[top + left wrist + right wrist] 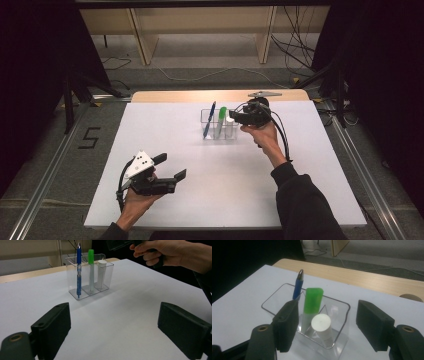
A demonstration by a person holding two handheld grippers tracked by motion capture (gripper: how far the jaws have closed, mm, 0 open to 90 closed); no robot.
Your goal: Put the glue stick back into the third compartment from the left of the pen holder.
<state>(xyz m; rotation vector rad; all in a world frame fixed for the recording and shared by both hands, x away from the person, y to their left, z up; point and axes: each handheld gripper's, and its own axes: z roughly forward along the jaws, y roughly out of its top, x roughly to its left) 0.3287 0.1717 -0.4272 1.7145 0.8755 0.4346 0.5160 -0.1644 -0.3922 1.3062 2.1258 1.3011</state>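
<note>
Near edge of worktop point(210, 200), left of middle: left gripper point(170, 167) held low over the white surface, jaws spread wide, nothing between them, pointing toward the far side. Idle, well apart from everything else.

Bare white sheet across the middle.

Toward the far edge, just right of centre: clear organizer point(205, 116) with three compartments in a row, standing upright. Blue pen point(209, 119) in the leftmost compartment, leaning slightly, tip up. Green-capped marker point(220, 121) in the middle one, upright. White cylinder point(229, 125) in the rightmost one, top about level with the rim.

Right gripper point(233, 118) right at the organizer, above the white cylinder's end, jaws parted; in the right gripper view point(325, 322) the jaws straddle the white cylinder point(321, 325) and green-capped marker point(313, 300) without clamping either. Blue pen point(298, 285) behind the left jaw there.

Progress, judged: all three items seated in own compartments, worktop otherwise bare, so filling looks complete or an extraction is about to begin; cannot tell which. Left: close on the cylinder, or back the right gripper off.
</note>
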